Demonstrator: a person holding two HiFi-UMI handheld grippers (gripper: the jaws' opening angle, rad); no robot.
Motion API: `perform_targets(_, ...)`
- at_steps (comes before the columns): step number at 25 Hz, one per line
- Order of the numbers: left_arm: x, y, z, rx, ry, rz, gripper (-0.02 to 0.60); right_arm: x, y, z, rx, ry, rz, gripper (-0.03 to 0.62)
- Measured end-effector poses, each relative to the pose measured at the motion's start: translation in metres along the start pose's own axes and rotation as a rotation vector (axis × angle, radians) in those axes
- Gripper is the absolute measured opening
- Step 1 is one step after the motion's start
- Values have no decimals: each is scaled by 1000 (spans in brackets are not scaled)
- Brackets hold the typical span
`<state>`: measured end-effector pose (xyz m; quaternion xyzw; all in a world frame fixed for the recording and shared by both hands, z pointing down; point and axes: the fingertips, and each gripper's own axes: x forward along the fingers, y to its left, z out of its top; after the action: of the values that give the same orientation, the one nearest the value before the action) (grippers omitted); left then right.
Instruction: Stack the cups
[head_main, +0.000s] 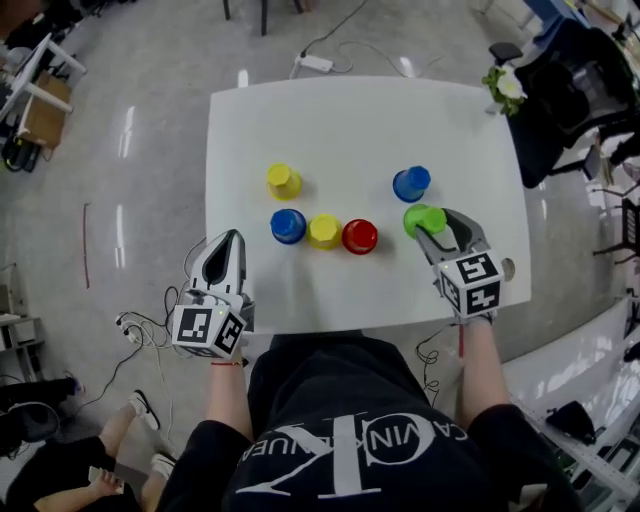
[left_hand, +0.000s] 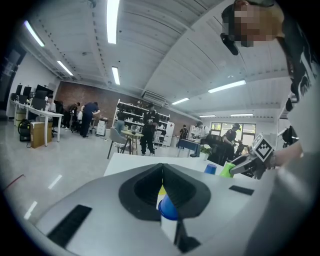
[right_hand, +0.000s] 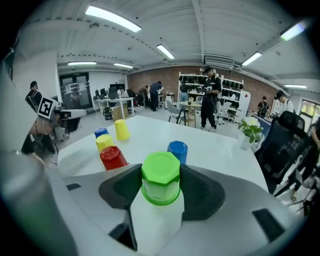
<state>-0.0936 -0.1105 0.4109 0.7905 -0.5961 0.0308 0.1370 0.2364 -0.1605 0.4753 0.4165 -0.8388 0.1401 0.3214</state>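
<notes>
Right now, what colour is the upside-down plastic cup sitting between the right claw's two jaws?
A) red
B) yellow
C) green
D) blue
C: in the right gripper view, the green upside-down plastic cup stands on the table right between the jaws of the right claw, which touch both of its sides.

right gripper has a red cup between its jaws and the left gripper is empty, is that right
No: the cup between the right gripper's jaws is the green cup, not a red one; the red cup stands apart, untouched. The right gripper view shows this. The left gripper is empty, jaws together.
</notes>
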Motion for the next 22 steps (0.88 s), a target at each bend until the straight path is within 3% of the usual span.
perform_targets(11, -2, 25, 7, -32, -12, -11, 5, 3, 84, 97, -139, -73, 161, 244)
perform_targets(22, -7, 55, -3, -85, -6, -12, 5, 41, 173, 128, -223, -35, 322, 245)
